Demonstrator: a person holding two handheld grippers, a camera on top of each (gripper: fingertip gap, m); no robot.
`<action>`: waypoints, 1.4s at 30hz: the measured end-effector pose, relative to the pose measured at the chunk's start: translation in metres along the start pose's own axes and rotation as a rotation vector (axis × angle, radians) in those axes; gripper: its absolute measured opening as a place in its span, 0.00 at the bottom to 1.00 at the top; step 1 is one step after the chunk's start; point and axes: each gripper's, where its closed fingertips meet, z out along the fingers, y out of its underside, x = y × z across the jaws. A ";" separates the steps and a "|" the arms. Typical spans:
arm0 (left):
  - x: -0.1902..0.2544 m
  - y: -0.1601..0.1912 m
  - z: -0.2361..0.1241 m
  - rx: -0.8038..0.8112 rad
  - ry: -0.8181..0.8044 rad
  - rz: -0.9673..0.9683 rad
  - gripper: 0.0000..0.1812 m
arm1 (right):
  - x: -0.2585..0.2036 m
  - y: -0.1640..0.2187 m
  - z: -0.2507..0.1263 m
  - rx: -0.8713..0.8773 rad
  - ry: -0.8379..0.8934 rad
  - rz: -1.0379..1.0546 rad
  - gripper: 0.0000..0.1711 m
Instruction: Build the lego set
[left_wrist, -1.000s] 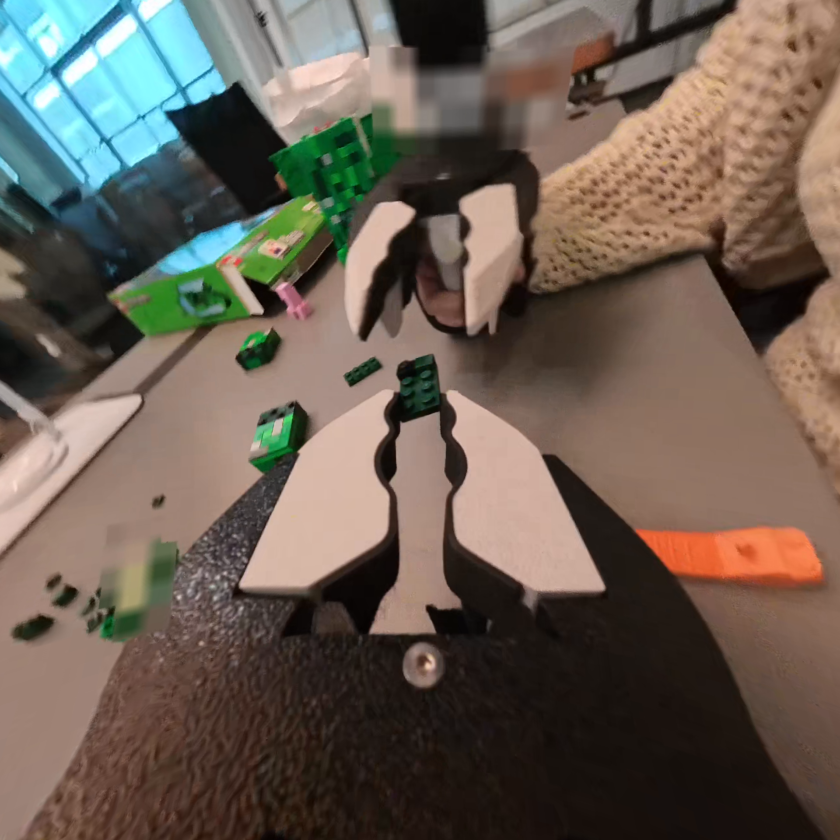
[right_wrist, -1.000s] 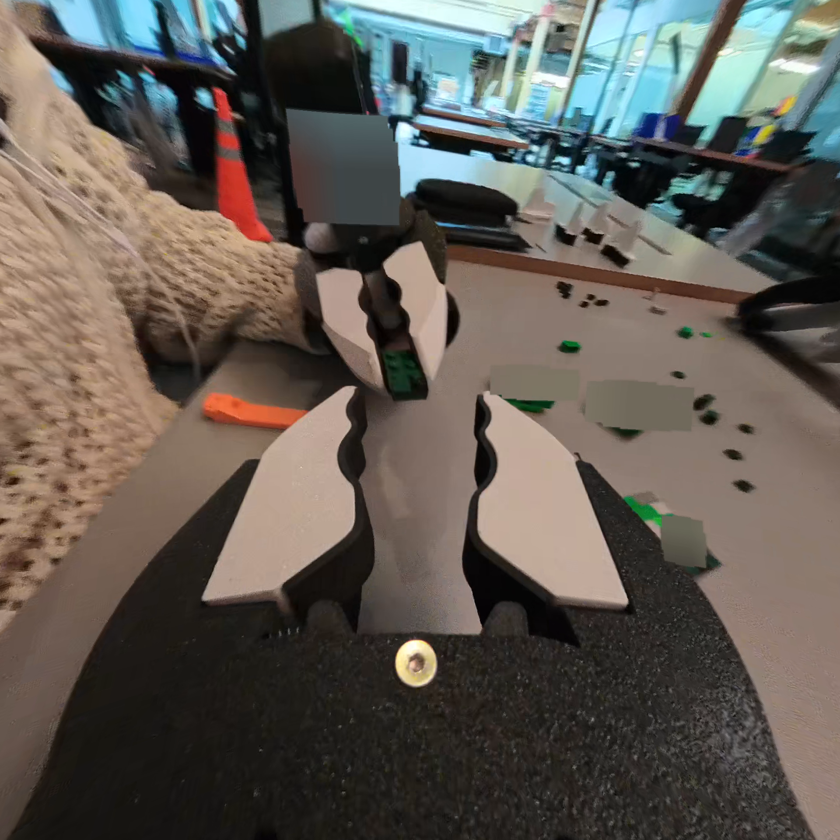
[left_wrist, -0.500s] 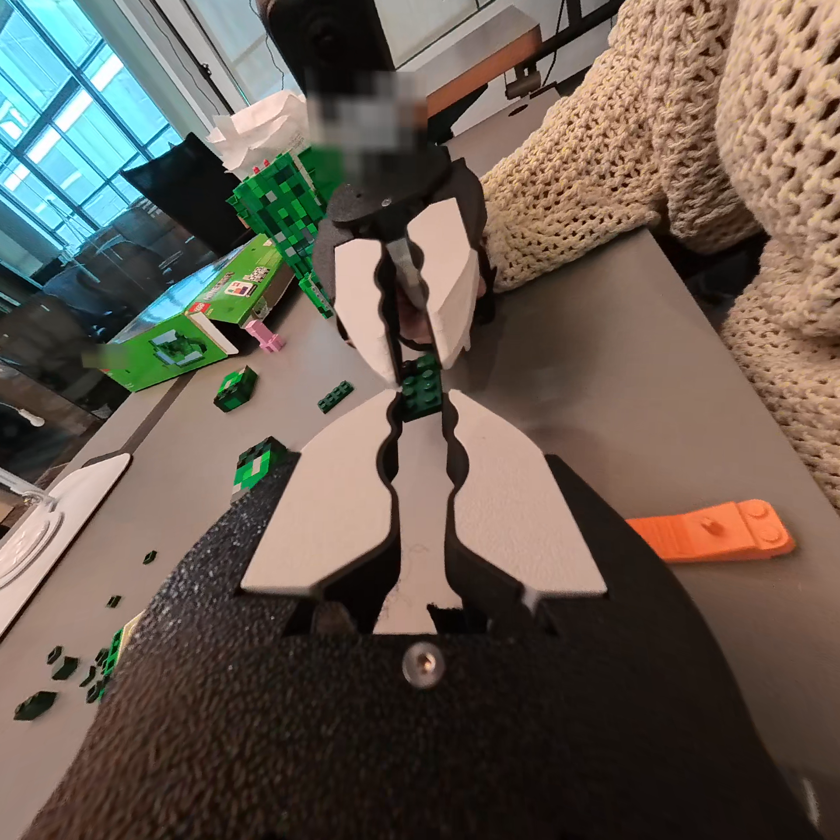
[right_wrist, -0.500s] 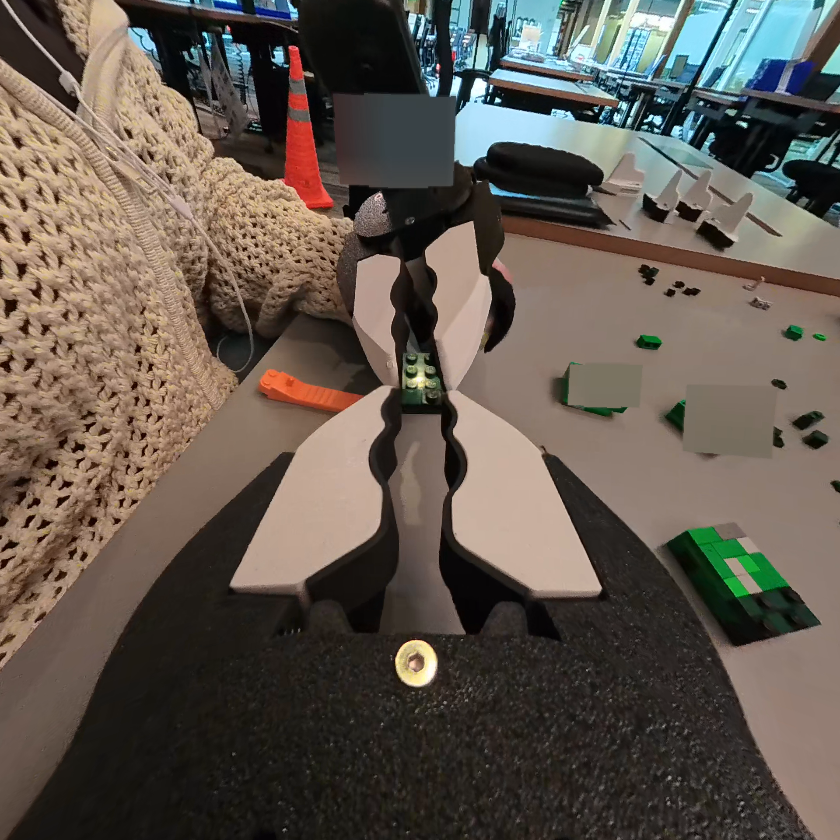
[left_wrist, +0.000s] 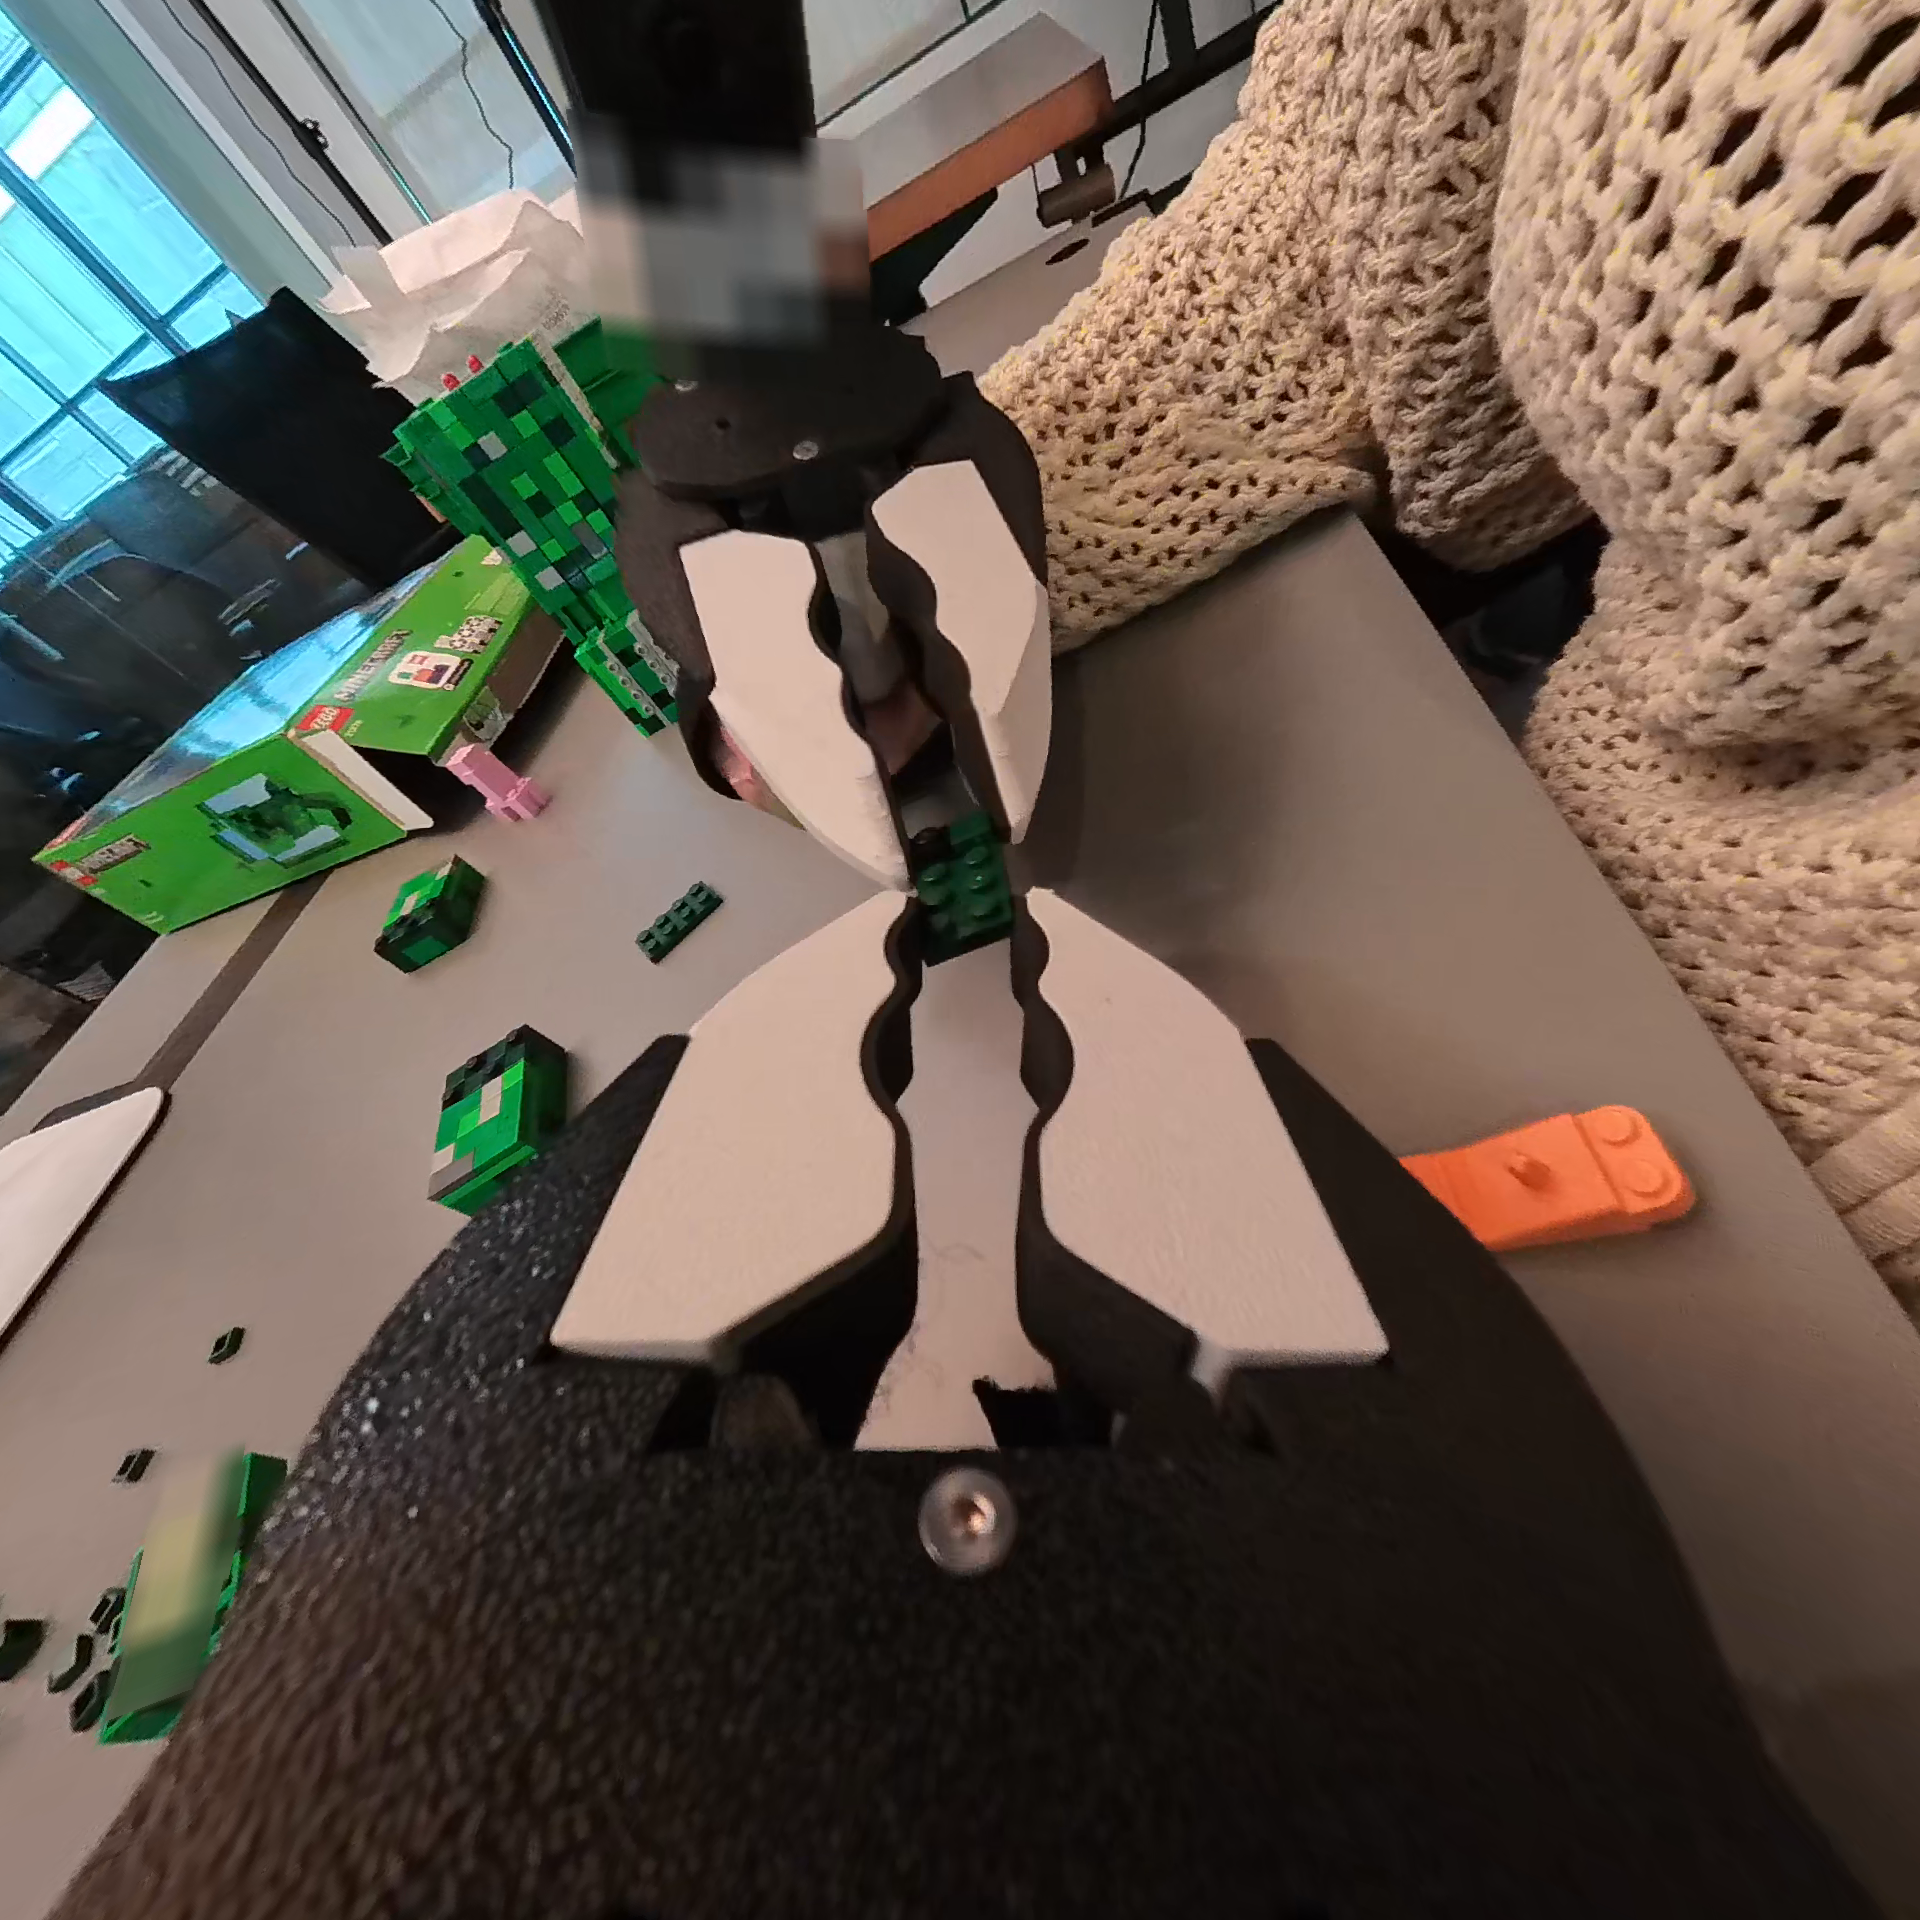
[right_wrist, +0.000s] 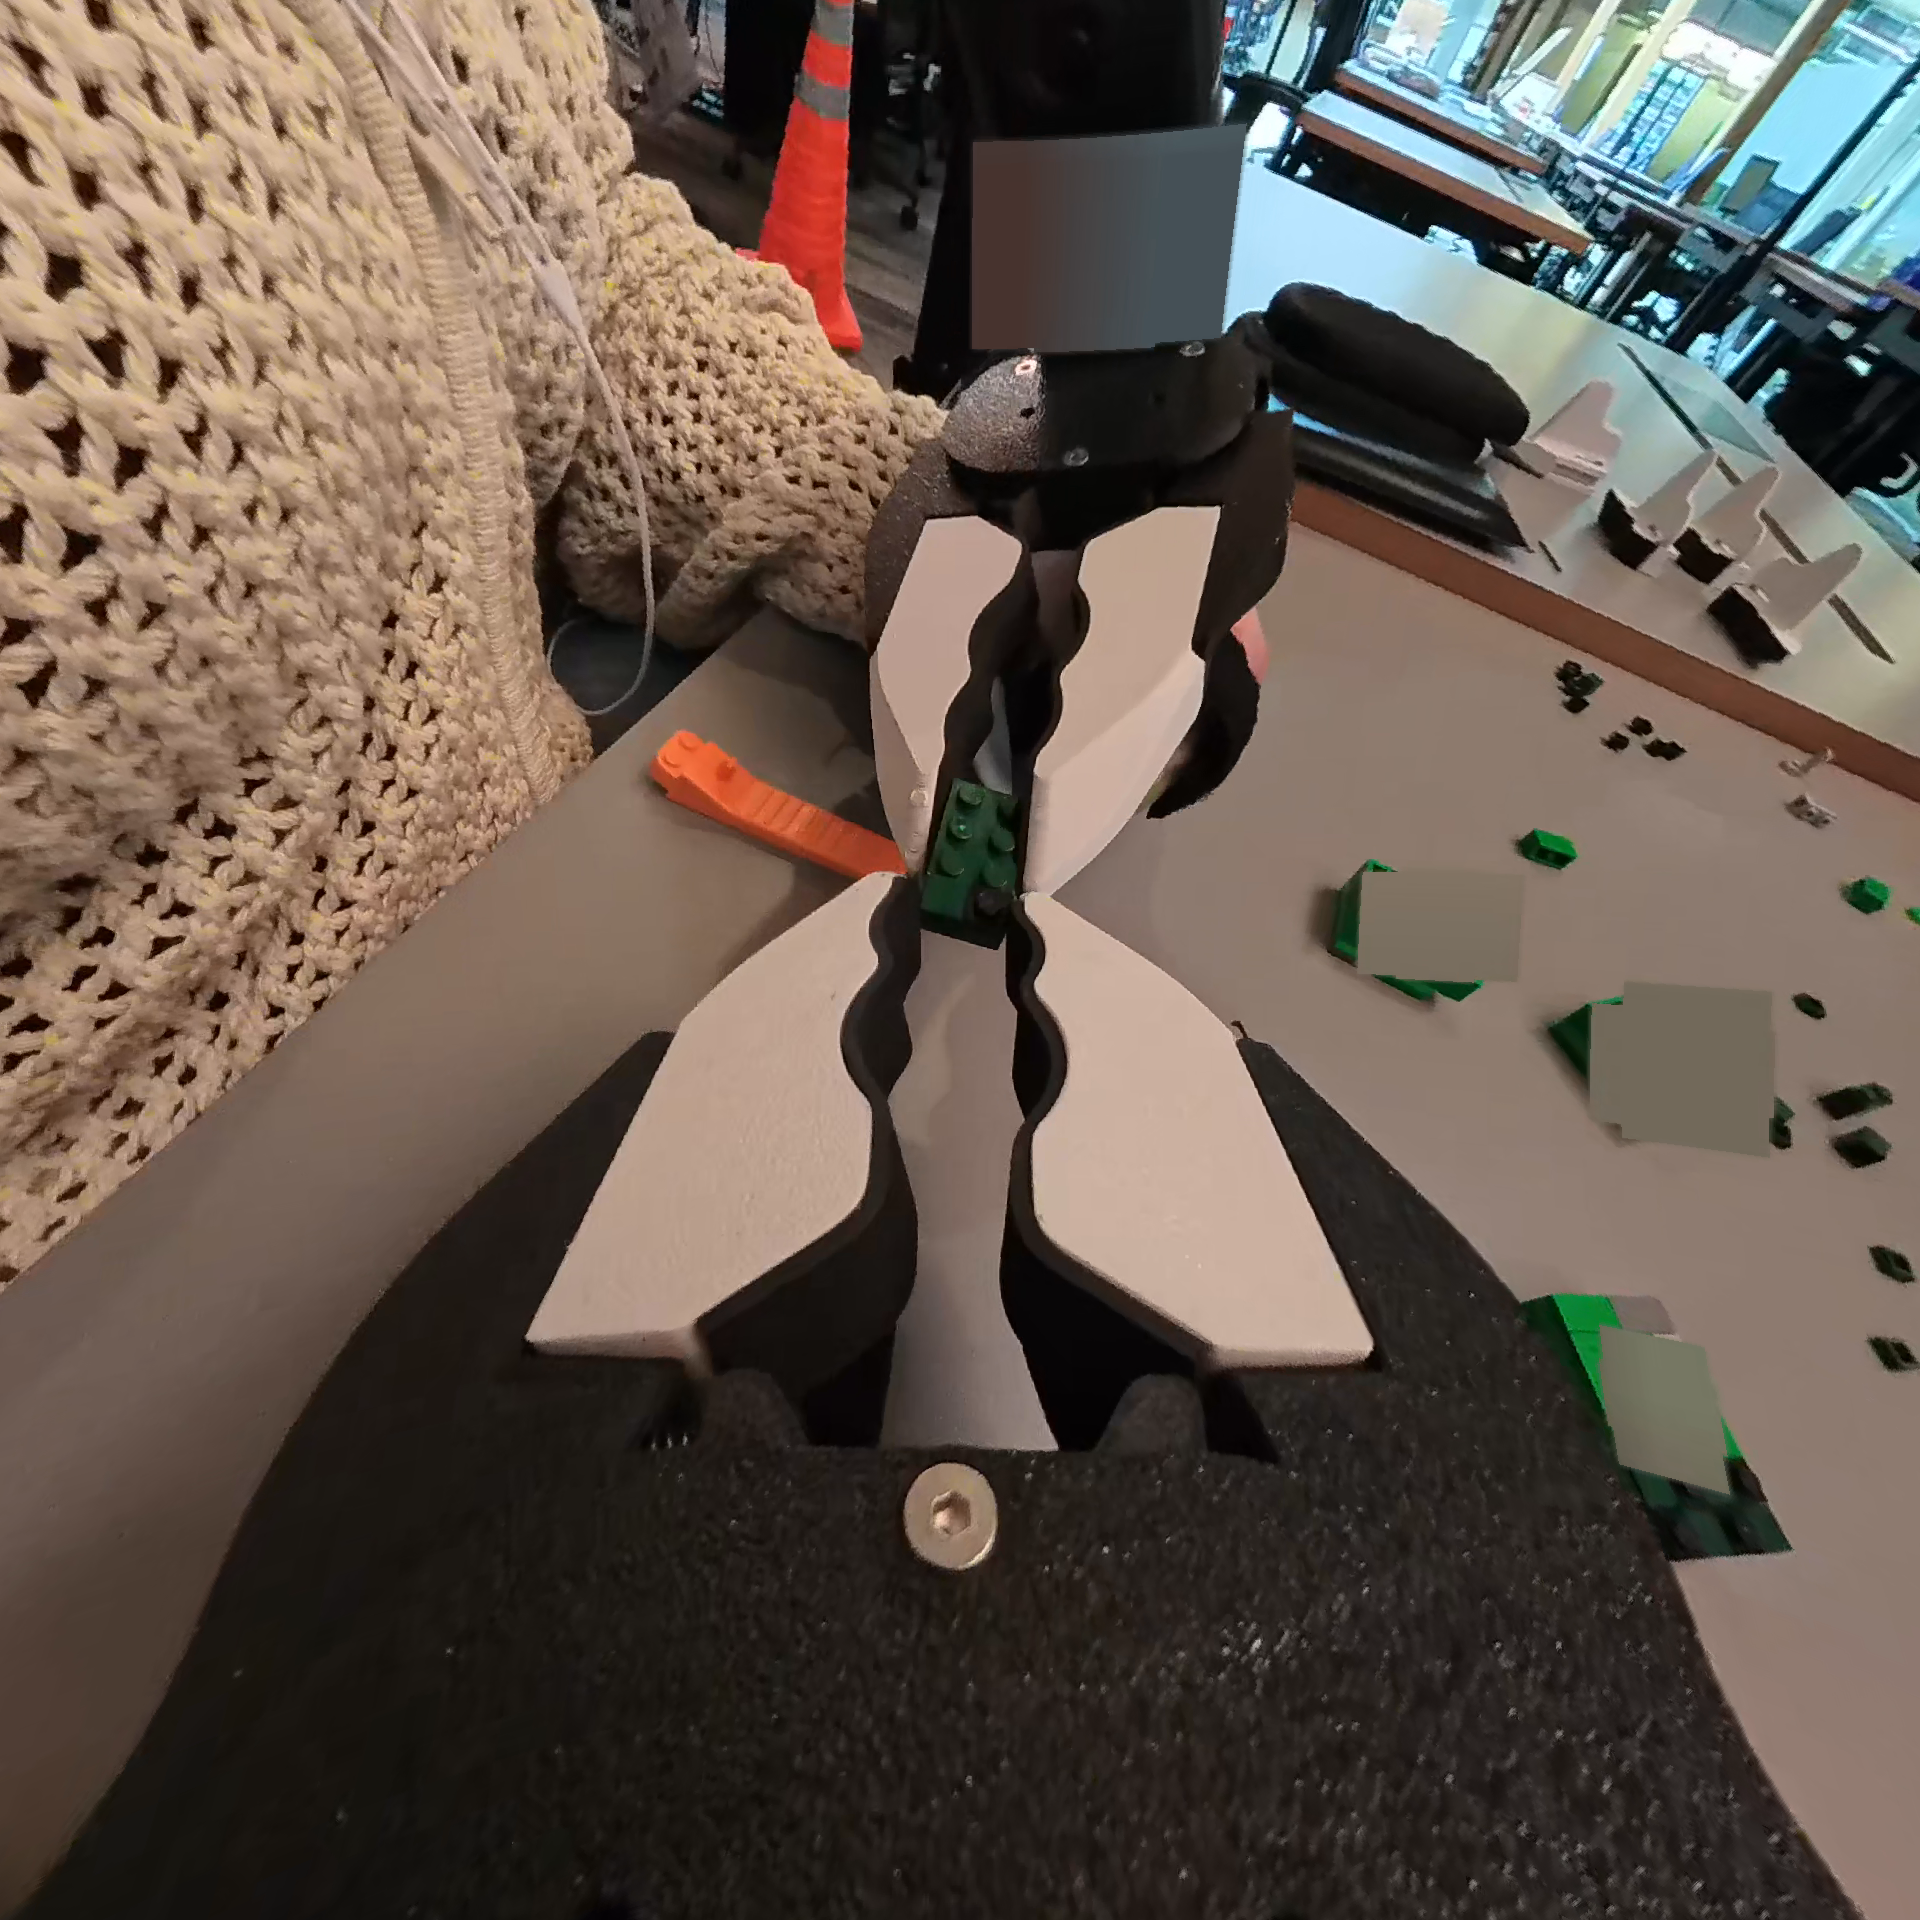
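The left gripper (left_wrist: 961, 909) and the right gripper (right_wrist: 961, 899) meet tip to tip above the table, each pointing at the other. Both have their white fingers (left_wrist: 774, 1132) drawn in close, with only a narrow gap between the wavy black inner pads, and both pinch the same small green brick stack (left_wrist: 966, 902) from opposite ends. Behind each gripper a cream knitted sleeve (right_wrist: 717, 416) reaches back towards the person's body.
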 end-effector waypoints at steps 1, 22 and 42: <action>0.000 0.000 0.000 0.000 -0.001 0.000 0.09 | 0.000 0.000 0.000 -0.002 0.001 -0.005 0.09; -0.014 0.007 0.001 -0.050 -0.100 -0.034 0.13 | 0.015 0.002 -0.009 -0.090 0.174 -0.095 0.09; -0.015 0.003 -0.004 -0.007 -0.103 -0.066 0.09 | 0.017 0.000 -0.005 -0.100 0.212 -0.078 0.09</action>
